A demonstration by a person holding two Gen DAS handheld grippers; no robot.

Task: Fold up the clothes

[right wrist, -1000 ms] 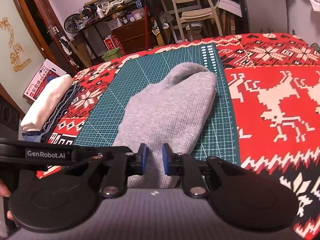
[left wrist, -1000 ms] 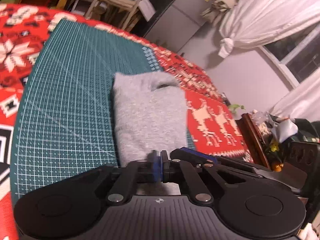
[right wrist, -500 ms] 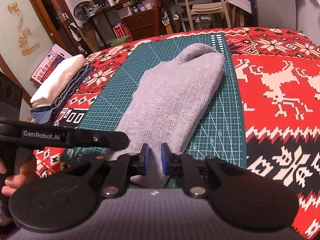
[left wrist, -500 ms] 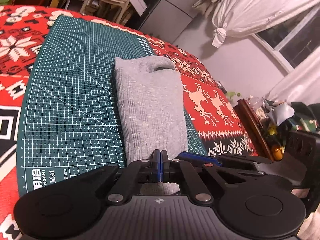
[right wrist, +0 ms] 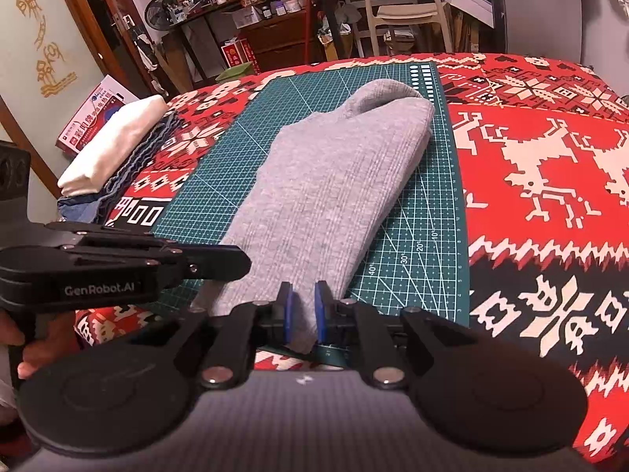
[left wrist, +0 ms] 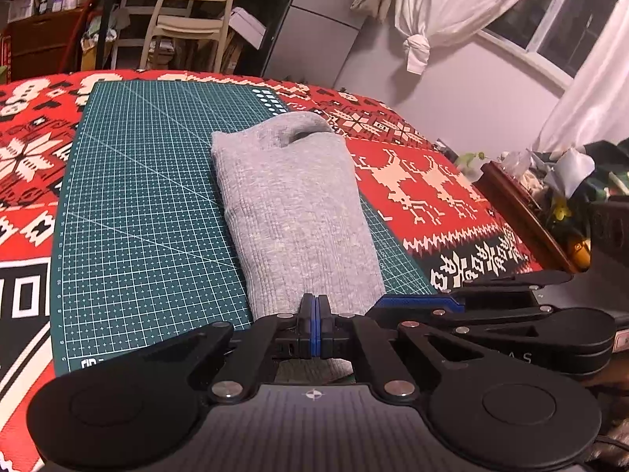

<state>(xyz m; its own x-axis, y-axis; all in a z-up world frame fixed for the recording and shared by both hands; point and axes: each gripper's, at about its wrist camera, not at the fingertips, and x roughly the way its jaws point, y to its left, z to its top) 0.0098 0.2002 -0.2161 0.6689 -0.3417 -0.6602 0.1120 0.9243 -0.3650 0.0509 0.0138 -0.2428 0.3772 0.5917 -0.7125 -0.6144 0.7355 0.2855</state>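
A grey knit garment (left wrist: 293, 212) lies folded into a long narrow strip on the green cutting mat (left wrist: 133, 212); it also shows in the right wrist view (right wrist: 326, 185). My left gripper (left wrist: 315, 314) is shut at the garment's near end; whether cloth is pinched between its pads is hidden. My right gripper (right wrist: 302, 306) stands over the near right corner of the garment, jaws a small gap apart with grey cloth showing between them. The left gripper also shows in the right wrist view (right wrist: 220, 261), the right gripper in the left wrist view (left wrist: 424, 303).
A red patterned cloth (right wrist: 550, 165) covers the table under the green mat (right wrist: 428, 244). A stack of folded clothes, white on blue (right wrist: 114, 149), sits at the left edge. A chair (left wrist: 192, 11), shelves and a flower tray (left wrist: 550, 196) stand beyond the table.
Both grippers have drawn back toward the near edge of the mat, so more of the garment shows. The left jaws have closed fully. The right jaws keep the same small gap.
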